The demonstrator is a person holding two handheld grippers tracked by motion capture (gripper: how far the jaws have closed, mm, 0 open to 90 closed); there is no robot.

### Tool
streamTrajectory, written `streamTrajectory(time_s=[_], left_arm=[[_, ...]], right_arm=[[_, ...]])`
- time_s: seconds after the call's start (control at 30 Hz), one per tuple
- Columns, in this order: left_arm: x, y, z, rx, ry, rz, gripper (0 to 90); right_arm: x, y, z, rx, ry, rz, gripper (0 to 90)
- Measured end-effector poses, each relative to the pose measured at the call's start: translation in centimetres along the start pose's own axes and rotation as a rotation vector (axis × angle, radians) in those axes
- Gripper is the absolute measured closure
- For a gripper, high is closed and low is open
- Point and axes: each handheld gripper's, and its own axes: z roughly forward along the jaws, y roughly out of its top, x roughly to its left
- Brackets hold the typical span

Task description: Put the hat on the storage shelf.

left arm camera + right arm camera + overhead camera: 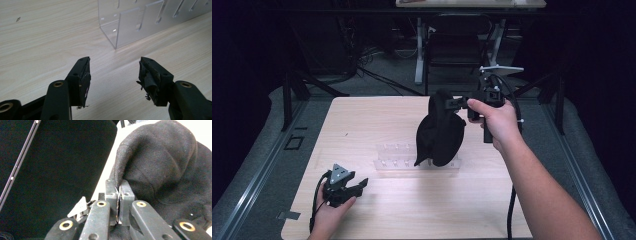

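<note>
Left gripper (346, 186) rests low on the wooden table (362, 120) near its front-left corner, held in the person's left hand (329, 212), with a grey three-cornered plate on top. Its jaws stand wide apart with nothing between them; in the left gripper view (113, 75) bare wood shows through the gap, and the worn pads (84, 82) are frayed at their edges. Just ahead of those jaws and a little to their right stands a clear acrylic rack (140, 25), a low slotted holder that sits on the table (50, 37).

Farther off, beyond the rack (397, 157), the right gripper (452, 102) is raised above the table in the person's right hand (494, 122). Its jaws are clamped on the edge of a black cloth (439, 132), which hangs down from them in a rounded bundle, its lower end in front of the rack's right part. In the right gripper view (119, 195) the jaws are pressed together on a fold of the cloth (160, 162), which bulges beyond and to the right of them.
</note>
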Motion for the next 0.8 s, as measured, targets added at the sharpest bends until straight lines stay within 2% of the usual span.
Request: streamTrajectory(time_s=[0.23,0.3,0.47,0.57,0.6,0.67,0.8], left_arm=[[-0.4,0.6,-0.5,-0.032,-0.012,-0.003,43.3],[-0.7,0.9,-0.5,-0.037,-0.019,0.008,43.4],[-1.3,1.5,-0.6,-0.035,-0.049,0.018,44.2],[-1.8,2.1,-0.7,-0.043,-0.061,0.033,44.7],[-2.1,2.6,-0.6,-0.042,-0.068,0.054,44.7],[-2.4,2.9,-0.5,-0.041,-0.079,0.061,44.9],[-3.5,3.8,-0.1,-0.052,-0.105,0.105,45.4]], right_arm=[[0.3,-0.3,1.2,0.001,0.05,0.0,87.8],[0.2,-0.4,1.5,-0.007,0.067,0.012,87.7],[0.2,-0.5,2.1,-0.008,0.095,0.017,87.5],[0.4,-0.6,2.2,-0.011,0.093,0.012,87.4],[0.5,-0.6,2.3,-0.011,0.092,0.01,87.4],[0.5,-0.6,2.3,-0.011,0.092,0.008,87.4],[0.5,-0.7,2.3,-0.013,0.089,0.005,87.2]])
